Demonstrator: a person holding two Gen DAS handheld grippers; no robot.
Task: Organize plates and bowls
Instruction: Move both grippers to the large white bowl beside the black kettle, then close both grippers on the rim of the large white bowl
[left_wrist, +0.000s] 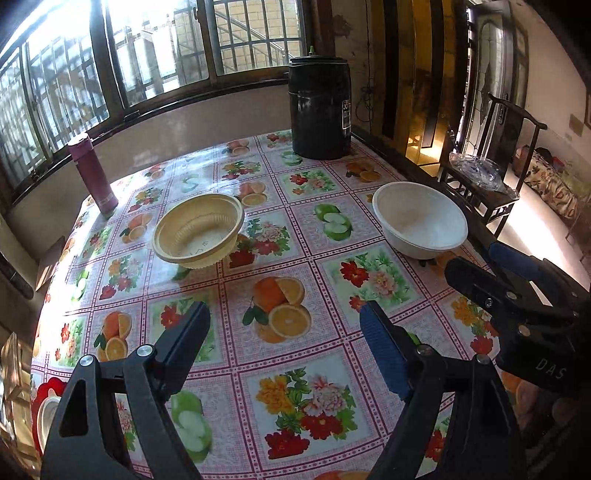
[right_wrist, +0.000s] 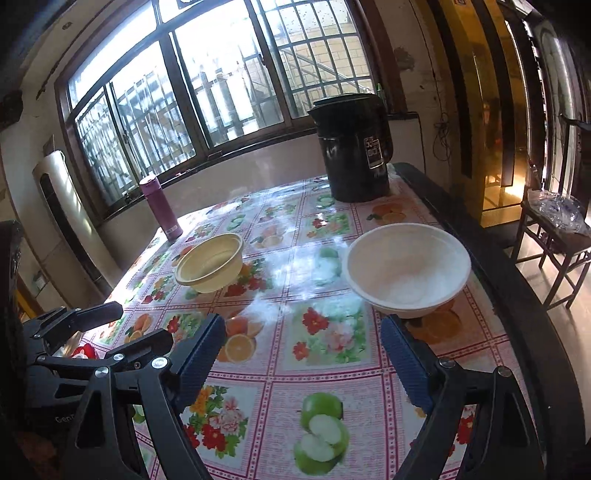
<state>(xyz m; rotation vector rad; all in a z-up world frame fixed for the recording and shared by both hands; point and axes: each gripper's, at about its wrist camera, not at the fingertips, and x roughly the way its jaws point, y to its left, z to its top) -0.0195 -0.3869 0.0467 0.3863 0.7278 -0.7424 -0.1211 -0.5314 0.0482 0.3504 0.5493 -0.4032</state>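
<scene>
While both sets of jaws stand wide with nothing in them, the two bowls sit farther off on the table (left_wrist: 332, 373). The yellow bowl (left_wrist: 198, 229) is far and a bit left of the left gripper (left_wrist: 291, 332). The white bowl (right_wrist: 406, 269) is just past the right gripper (right_wrist: 303, 339), near its right jaw but not between the jaws. The bowls are well apart. A purple bottle (left_wrist: 92, 173) and a black bin (left_wrist: 320, 107) stand at the far side.

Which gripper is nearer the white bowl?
Right. The right gripper hangs just short of the white bowl, one finger close under its rim. The left gripper is further off, pointing between the two bowls.
</scene>
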